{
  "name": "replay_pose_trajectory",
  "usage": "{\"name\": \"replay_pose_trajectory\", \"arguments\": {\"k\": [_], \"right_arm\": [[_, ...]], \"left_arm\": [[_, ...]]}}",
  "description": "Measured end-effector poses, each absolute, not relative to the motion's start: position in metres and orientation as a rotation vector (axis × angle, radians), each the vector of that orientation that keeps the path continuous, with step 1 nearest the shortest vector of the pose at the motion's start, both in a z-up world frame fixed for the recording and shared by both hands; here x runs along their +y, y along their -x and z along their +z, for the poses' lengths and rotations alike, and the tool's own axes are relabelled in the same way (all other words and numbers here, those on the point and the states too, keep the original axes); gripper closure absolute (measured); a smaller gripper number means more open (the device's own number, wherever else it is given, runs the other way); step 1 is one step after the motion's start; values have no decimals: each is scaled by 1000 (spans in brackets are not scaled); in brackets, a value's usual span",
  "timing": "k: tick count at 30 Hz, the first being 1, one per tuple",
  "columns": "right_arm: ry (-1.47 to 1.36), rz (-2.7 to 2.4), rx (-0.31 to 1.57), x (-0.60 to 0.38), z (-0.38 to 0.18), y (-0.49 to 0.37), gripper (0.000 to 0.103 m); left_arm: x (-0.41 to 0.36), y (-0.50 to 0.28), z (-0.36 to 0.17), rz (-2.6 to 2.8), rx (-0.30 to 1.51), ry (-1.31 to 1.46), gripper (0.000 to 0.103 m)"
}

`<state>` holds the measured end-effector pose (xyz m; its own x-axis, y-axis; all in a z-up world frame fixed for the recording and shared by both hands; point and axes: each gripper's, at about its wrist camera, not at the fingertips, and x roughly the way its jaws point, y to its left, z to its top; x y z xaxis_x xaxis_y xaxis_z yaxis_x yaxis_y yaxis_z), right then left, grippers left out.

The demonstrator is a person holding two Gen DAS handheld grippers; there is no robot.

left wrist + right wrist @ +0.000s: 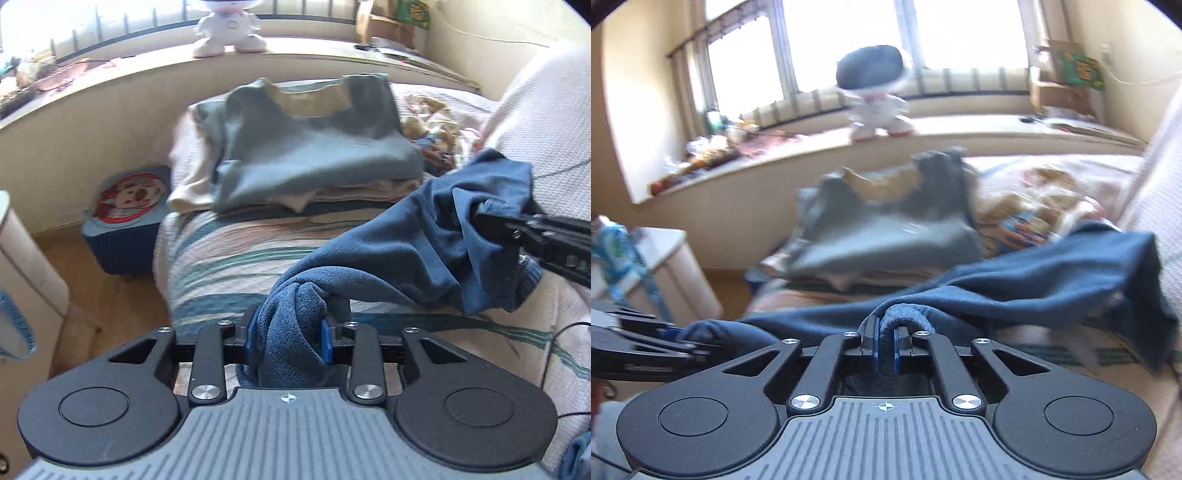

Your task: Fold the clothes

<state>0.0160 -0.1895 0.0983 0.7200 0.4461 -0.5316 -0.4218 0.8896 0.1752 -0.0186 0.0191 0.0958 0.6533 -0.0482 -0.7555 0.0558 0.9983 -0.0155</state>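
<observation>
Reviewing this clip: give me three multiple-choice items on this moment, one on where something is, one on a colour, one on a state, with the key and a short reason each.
1. Where is the white toy robot?
A. On the window ledge beyond the bed
B. On the floor beside the bed
C. On top of the folded pile

2. What colour is the garment held between the two grippers?
A. Red
B. Dark blue
C. White

3. What state is the left gripper in?
A. Open and holding nothing
B. Shut on the dark blue garment
C. Resting on the folded pile

Key:
1 A: the white toy robot stands on the window ledge past the folded pile.
2 B: the dark blue garment spans both grippers.
3 B: the left gripper has cloth bunched between its fingers; the right gripper pinches it too.
</observation>
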Motion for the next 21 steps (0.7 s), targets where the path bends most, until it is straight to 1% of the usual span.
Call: {"name": "replay_pose_trajectory", "arguments": {"k": [1, 2, 4, 6, 10, 11, 13, 15, 16, 17, 18, 19, 20, 21], "right_arm": [[-52, 519, 583, -180, 104, -14, 96], [-64, 558, 564, -172, 110, -12, 96], [-87, 611, 529, -156, 121, -12, 96], [-110, 656, 498, -140, 130, -14, 96], [-136, 737, 482, -112, 139, -19, 96], [-122, 755, 485, -105, 139, -19, 96], [-94, 780, 518, -92, 135, -21, 89], [-70, 779, 555, -85, 127, -19, 88], [-64, 782, 577, -84, 123, -18, 78], [-60, 785, 596, -84, 119, -17, 74], [-62, 784, 605, -86, 116, -14, 66], [-59, 786, 610, -88, 115, -12, 56], [-50, 788, 613, -91, 114, -9, 49], [-42, 783, 610, -94, 115, -6, 36]], "left_arm": [[23, 20, 96, -45, 858, -6, 62], [27, 22, 96, -32, 860, -2, 56], [35, 29, 96, -31, 859, 19, 51], [40, 35, 97, -22, 857, 31, 42], [50, 45, 101, 7, 848, 42, 37], [52, 47, 101, 17, 848, 46, 34], [58, 49, 100, 34, 856, 48, 33], [61, 50, 99, 41, 862, 54, 32], [61, 51, 99, 39, 864, 56, 31], [61, 51, 98, 36, 867, 56, 30], [61, 51, 98, 34, 869, 54, 28], [60, 50, 98, 33, 870, 53, 28], [59, 50, 98, 29, 871, 52, 27], [58, 49, 98, 23, 869, 51, 27]]}}
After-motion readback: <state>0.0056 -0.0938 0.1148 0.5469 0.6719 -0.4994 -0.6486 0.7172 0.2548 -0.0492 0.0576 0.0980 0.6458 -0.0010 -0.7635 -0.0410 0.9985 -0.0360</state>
